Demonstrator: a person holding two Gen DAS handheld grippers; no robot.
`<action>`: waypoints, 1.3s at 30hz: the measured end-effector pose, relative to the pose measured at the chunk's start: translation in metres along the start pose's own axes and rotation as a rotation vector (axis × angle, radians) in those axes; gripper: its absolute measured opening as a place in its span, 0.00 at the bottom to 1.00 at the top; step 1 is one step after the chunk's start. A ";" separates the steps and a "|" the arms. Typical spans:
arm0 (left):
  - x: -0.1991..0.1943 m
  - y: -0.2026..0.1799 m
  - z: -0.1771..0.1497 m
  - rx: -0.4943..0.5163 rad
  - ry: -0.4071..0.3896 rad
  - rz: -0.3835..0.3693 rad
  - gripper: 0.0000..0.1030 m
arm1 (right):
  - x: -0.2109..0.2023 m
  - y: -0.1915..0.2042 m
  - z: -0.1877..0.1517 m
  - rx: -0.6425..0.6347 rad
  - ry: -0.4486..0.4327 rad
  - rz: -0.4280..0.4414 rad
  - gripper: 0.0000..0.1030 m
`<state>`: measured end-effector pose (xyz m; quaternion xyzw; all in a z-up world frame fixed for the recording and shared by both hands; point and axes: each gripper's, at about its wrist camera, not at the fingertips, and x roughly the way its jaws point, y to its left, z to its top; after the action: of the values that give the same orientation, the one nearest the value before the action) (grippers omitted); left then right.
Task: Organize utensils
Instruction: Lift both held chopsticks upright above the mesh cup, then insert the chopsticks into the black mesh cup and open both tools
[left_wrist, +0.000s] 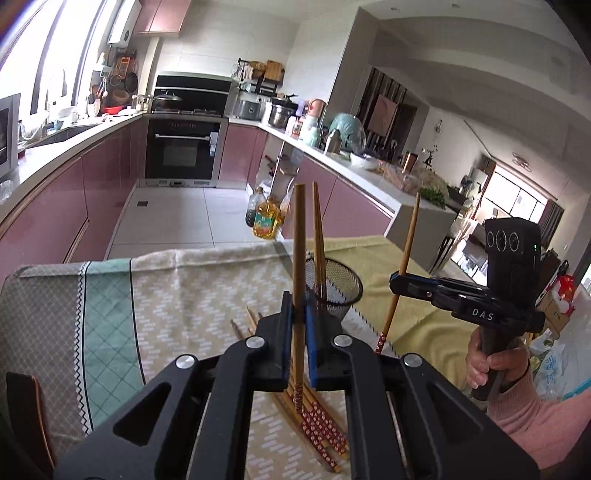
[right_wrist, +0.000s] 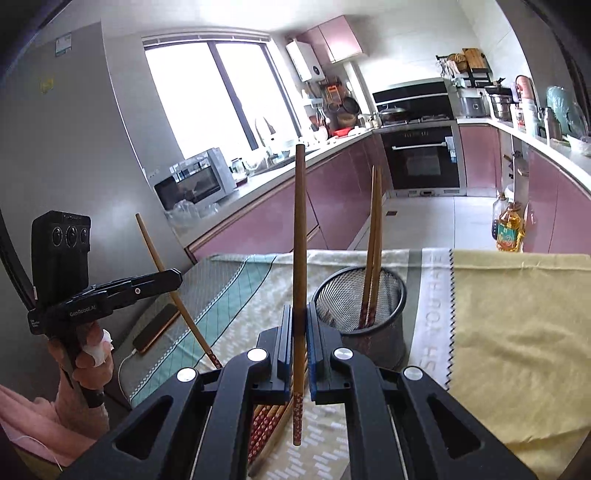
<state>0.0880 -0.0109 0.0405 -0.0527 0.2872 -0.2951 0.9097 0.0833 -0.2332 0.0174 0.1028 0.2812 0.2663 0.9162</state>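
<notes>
My left gripper is shut on one wooden chopstick, held upright with its red patterned end down. My right gripper is shut on another upright chopstick. Each gripper shows in the other's view: the right gripper with its chopstick, the left gripper with its tilted chopstick. A black mesh cup stands just beyond both grippers and holds two chopsticks. Several loose chopsticks lie on the table beneath the grippers.
A patterned cloth and a yellow cloth cover the table. A phone on a white cable lies near the table's left edge. Oil bottles stand on the floor beyond the table. Kitchen counters run along both sides.
</notes>
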 end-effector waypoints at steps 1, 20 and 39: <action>0.001 0.000 0.004 -0.005 -0.008 -0.007 0.07 | -0.003 -0.002 0.005 -0.004 -0.016 -0.006 0.06; 0.040 -0.035 0.086 -0.003 -0.144 -0.056 0.07 | 0.003 -0.026 0.079 -0.030 -0.156 -0.086 0.06; 0.128 -0.028 0.049 0.076 0.129 -0.022 0.07 | 0.077 -0.050 0.047 0.003 0.172 -0.115 0.06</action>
<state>0.1852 -0.1104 0.0256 -0.0025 0.3332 -0.3185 0.8874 0.1857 -0.2350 0.0030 0.0648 0.3646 0.2208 0.9023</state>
